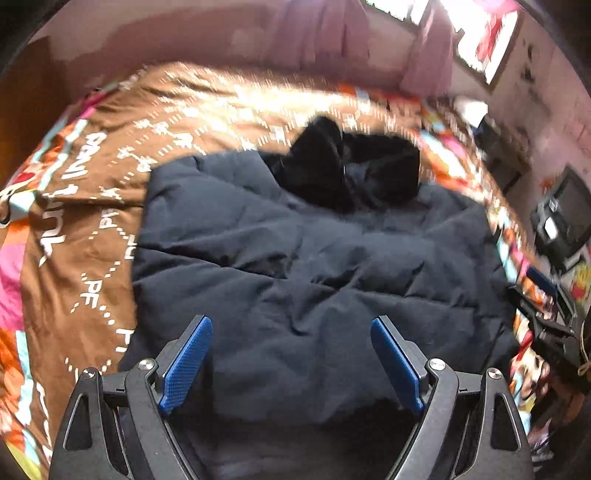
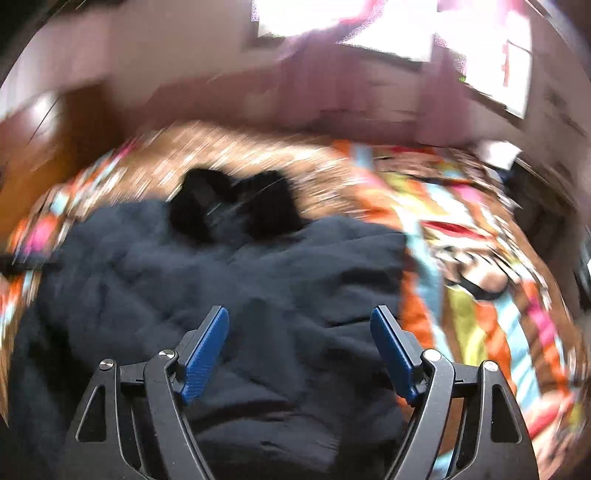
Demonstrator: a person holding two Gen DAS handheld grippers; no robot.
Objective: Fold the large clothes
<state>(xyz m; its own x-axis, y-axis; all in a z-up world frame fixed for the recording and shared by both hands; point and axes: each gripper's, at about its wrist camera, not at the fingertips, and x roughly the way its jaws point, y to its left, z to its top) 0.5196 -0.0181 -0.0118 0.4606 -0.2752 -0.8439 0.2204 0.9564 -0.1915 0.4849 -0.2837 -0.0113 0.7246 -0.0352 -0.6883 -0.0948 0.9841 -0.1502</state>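
Note:
A large dark navy padded jacket (image 1: 295,266) lies folded on the bed, its black furry hood (image 1: 351,166) at the far end. My left gripper (image 1: 291,325) hovers over the jacket's near part, its blue pads wide apart with nothing between them. In the blurred right wrist view the same jacket (image 2: 221,280) fills the lower left, the hood (image 2: 236,206) beyond it. My right gripper (image 2: 300,314) hangs above the jacket's right portion, open, and holds no cloth.
The bed is covered by a brown bedspread (image 1: 92,206) with white lettering and bright orange, pink and blue patches (image 2: 480,258). A pink wall and lit windows (image 2: 369,22) lie beyond. Dark equipment (image 1: 561,221) stands at the right edge of the bed.

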